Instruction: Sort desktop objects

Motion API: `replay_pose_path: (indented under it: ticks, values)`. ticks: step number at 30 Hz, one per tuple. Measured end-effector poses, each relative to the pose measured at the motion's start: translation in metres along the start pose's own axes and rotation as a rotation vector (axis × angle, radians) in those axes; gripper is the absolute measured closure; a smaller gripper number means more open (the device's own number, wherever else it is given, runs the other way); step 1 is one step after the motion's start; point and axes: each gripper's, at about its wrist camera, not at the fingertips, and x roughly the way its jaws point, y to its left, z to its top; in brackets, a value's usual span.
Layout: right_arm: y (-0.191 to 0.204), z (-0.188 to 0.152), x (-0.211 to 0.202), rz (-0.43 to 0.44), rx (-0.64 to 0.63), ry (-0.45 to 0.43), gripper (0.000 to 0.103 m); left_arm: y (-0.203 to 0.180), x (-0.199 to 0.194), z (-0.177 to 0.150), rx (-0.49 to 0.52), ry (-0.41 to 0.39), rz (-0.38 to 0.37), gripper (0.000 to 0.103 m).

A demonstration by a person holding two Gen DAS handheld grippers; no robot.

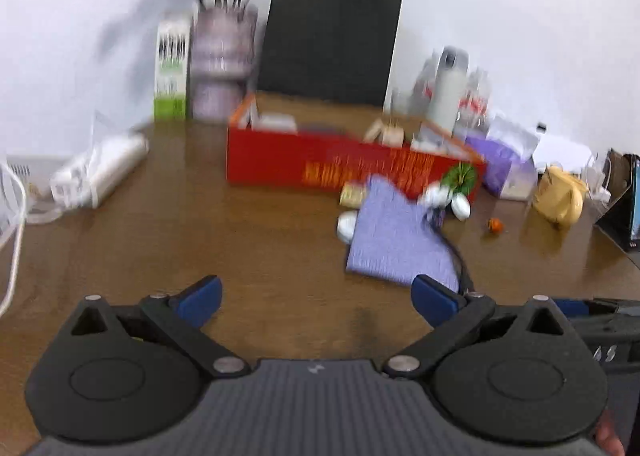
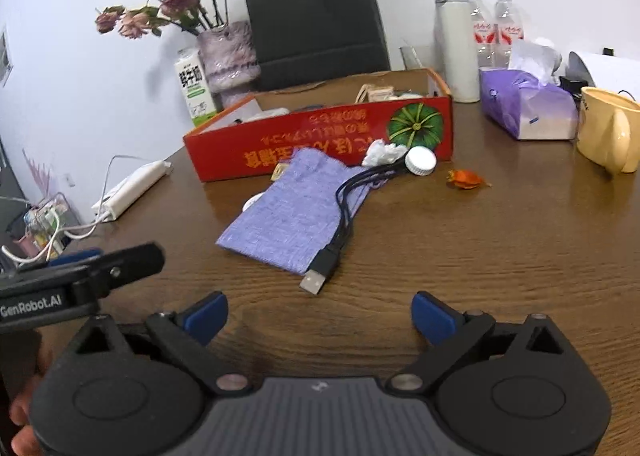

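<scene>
Hovering: both tongs [image 2: 320, 316] wide, empty, above table [image 2: 480, 256]
Cable [image 2: 344, 212]: limp, light; grip stiff USB plug [image 2: 316, 276], frame centre

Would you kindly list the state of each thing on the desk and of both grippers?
Left gripper: open, empty.
Right gripper: open, empty.
Red box: open-topped, items inside.
Purple cloth: lying flat before the box.
USB cable: unplugged, draped over the cloth.
White cap: off any bottle, by the box.
Thermos: upright, lid shut.
Tissue pack: open, tissue sticking out.
Yellow mug: upright.
Milk carton: upright.
</scene>
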Motion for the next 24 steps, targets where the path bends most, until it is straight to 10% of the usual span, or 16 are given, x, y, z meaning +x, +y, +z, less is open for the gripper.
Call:
replay_pose_path:
  ticks: [24]
  values:
    - [-0.001, 0.0, -0.001, -0.011, 0.022, -0.017, 0.005, 0.001, 0.02, 0.002, 0.064, 0.058, 0.013, 0.0]
